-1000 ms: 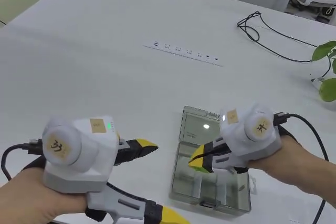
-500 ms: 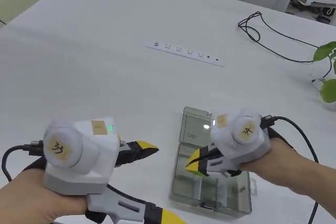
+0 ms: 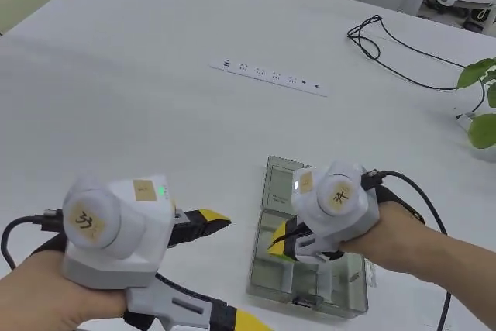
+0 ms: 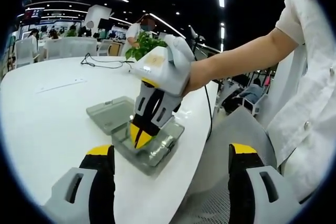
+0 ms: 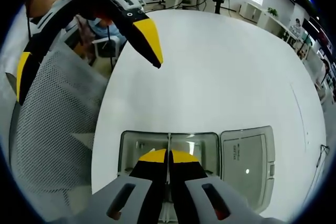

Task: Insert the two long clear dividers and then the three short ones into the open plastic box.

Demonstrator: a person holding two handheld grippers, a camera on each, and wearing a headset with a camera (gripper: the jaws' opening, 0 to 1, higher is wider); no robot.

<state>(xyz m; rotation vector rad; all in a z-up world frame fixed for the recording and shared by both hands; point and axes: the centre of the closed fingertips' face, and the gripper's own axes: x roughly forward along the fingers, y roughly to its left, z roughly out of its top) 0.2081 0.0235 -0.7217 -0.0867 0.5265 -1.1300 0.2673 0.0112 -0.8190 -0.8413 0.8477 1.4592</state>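
The open clear plastic box [image 3: 267,277] lies on the white table, its lid [image 3: 280,184] flat on the far side. My right gripper [image 3: 277,244] points down into the tray with its jaws shut on a thin clear divider [image 5: 169,141], seen edge-on over the box [image 5: 137,145] beside the lid [image 5: 249,156]. My left gripper [image 3: 246,273] hovers left of the box, jaws wide open and holding nothing. The left gripper view looks between its open jaws [image 4: 170,150] at the right gripper [image 4: 139,138] above the box [image 4: 163,153].
A white power strip [image 3: 267,77] lies across the table's middle. A black cable [image 3: 387,52] loops at the far right near a green plant [image 3: 482,106]. A small clear piece [image 3: 370,275] lies just right of the box. The left gripper's open jaws [image 5: 89,77] hang over the table edge.
My right gripper has moved left and lower over the box tray, still shut. The left gripper has stayed put.
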